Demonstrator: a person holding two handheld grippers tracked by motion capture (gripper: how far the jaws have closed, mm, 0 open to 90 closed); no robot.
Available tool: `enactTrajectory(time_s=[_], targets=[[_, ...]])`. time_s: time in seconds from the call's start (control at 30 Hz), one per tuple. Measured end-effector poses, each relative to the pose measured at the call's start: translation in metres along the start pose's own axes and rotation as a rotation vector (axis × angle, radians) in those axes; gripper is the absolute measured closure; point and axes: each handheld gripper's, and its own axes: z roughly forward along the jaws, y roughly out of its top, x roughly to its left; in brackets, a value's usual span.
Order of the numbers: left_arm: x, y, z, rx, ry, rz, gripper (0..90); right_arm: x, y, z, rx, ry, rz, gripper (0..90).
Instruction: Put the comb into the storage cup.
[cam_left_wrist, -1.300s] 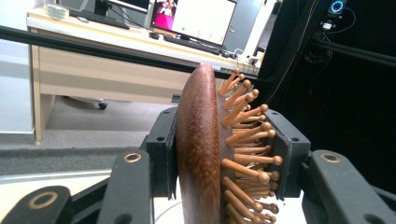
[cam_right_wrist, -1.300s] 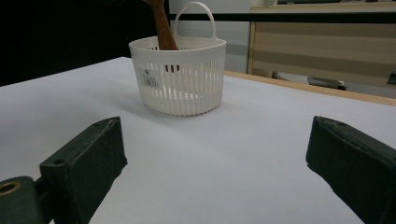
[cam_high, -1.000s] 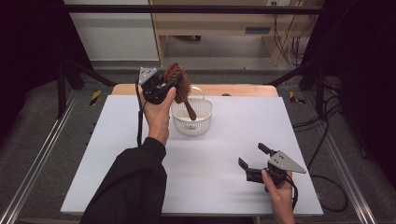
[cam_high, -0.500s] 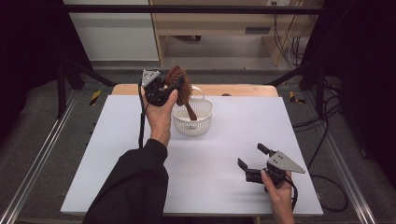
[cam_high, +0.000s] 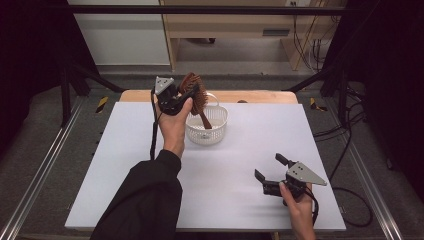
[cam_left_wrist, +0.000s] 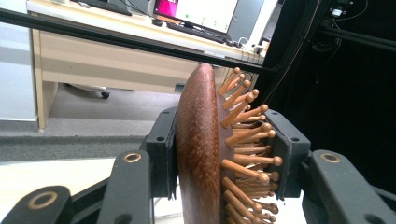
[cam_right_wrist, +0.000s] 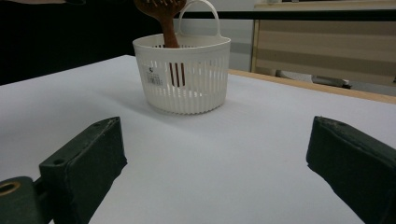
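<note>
A dark wooden hairbrush (cam_high: 195, 95) with peg bristles hangs tilted over a white slatted basket (cam_high: 216, 134) at the back middle of the table. Its handle (cam_right_wrist: 168, 29) reaches down inside the basket. My left gripper (cam_high: 191, 93) is shut on the brush head, one pad on the smooth back (cam_left_wrist: 200, 140) and the other against the bristles. My right gripper (cam_high: 268, 167) rests low on the white tabletop at the front right. It stands open with nothing between its jaws and faces the basket (cam_right_wrist: 187, 79).
The white tabletop (cam_high: 125, 165) spreads wide around the basket. A wooden strip (cam_high: 260, 96) runs along its far edge. Beyond it are a desk and cables, with dark curtains and metal rails at both sides.
</note>
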Motion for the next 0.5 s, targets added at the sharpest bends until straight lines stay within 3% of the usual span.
enactTrajectory(time_s=[0.5], targets=[[-0.0002, -0.0009, -0.0005, 0.003, -0.001, -0.001, 51.5, 0.0006, -0.0001, -0.0001, 0.002, 0.0, 0.002, 4.8]])
